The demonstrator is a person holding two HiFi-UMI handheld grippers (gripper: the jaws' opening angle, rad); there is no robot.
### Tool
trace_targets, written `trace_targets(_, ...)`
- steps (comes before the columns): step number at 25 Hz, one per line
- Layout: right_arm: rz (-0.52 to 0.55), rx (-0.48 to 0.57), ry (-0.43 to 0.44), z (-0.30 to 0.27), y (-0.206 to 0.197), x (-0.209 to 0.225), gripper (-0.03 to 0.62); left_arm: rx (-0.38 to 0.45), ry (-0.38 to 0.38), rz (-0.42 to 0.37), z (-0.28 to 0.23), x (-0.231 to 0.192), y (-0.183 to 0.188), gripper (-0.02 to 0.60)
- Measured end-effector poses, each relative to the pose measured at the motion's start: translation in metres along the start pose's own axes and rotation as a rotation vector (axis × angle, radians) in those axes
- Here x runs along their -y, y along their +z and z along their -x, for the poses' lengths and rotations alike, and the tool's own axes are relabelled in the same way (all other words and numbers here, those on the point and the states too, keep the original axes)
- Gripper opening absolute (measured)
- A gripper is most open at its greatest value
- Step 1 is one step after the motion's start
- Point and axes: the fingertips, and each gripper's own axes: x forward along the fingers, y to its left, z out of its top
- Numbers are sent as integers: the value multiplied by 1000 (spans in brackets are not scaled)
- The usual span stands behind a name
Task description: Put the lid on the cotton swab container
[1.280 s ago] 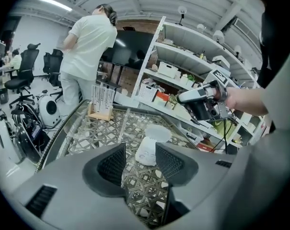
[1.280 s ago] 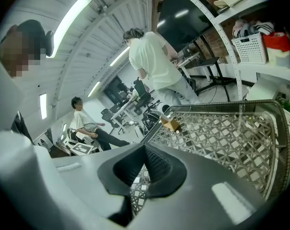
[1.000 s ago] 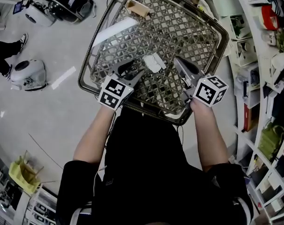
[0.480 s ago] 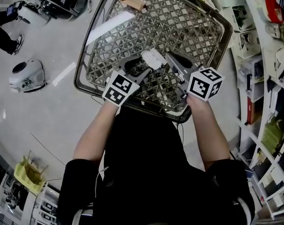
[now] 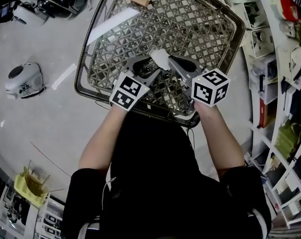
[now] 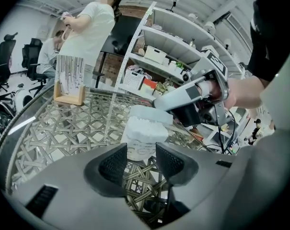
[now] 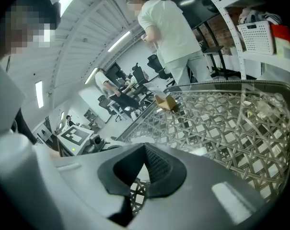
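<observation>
The cotton swab container point(image 6: 144, 138), a small clear tub packed with white swabs, stands upright on the lattice table. Its pale flat lid point(image 6: 150, 115) hovers tilted just over its top, with my right gripper point(image 6: 169, 101) shut on it from the right. My left gripper point(image 6: 141, 159) is open, its two pads just short of the tub's base on either side. In the head view the tub and lid show as one white patch point(image 5: 159, 59) between the left gripper point(image 5: 146, 72) and the right gripper point(image 5: 171, 61). In the right gripper view the right gripper point(image 7: 144, 150) has its jaws nearly together.
The woven lattice table point(image 5: 85, 59) has a raised rim. A wooden holder with striped cards point(image 6: 69, 85) stands at its far side. Shelves full of boxes point(image 5: 279, 44) line the right. A person in white point(image 6: 89, 37) stands beyond the table.
Both grippers have drawn together over the middle of the table. The right gripper's tip has moved left with the lid until it is above the tub; the left gripper has come up to the tub.
</observation>
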Motion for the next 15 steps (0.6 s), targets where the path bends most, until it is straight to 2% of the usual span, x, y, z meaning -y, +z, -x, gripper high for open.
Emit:
trace_targets(8,120,-113,-29,-9,-12,-6,11,0,-9,19,-4,6,-6,185)
trace_targets(15,177,-188,-61,-13,-18,-8,11,11,-2,50,-1,2,-6,184)
